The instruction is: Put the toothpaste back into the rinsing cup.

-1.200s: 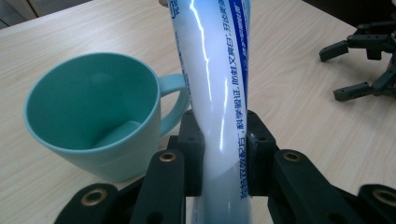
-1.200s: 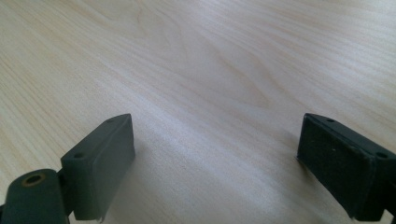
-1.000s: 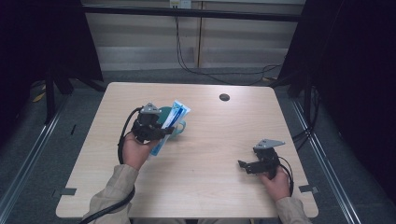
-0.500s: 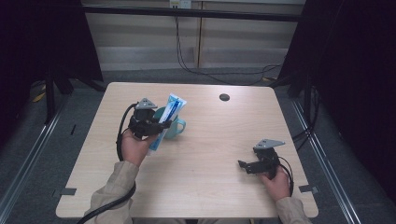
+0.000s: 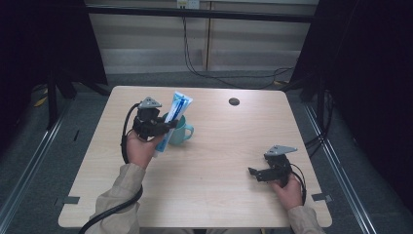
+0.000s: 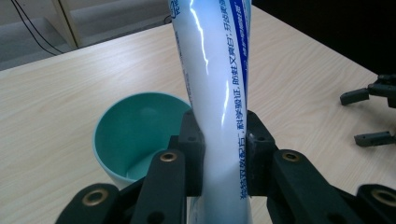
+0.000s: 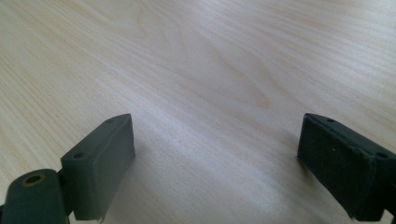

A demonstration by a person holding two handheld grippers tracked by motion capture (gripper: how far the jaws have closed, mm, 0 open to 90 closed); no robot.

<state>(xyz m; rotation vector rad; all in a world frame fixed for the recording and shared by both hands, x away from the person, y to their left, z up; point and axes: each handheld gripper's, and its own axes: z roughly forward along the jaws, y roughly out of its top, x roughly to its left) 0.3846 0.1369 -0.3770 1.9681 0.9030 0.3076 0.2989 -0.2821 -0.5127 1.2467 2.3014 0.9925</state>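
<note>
Raised since the earlier frame from a slanted to a near-upright pose, the glossy white-and-blue toothpaste tube [image 5: 174, 118] stands clamped between the left gripper [image 5: 163, 127] jaws, just beside the smooth teal mug [image 5: 181, 131]. Right gripper [image 5: 254, 172], unmoved, rests with jaws wide apart on the pale wood-grain table [image 5: 224, 146], well apart from the mug; bare tabletop lies between both grippers.

- A lab-like recording booth: black curtains [image 5: 44, 44] hang on both sides.
- A bare wooden table [image 5: 214, 161] stands on grey floor, cables [image 5: 209, 73] trailing behind.
</note>
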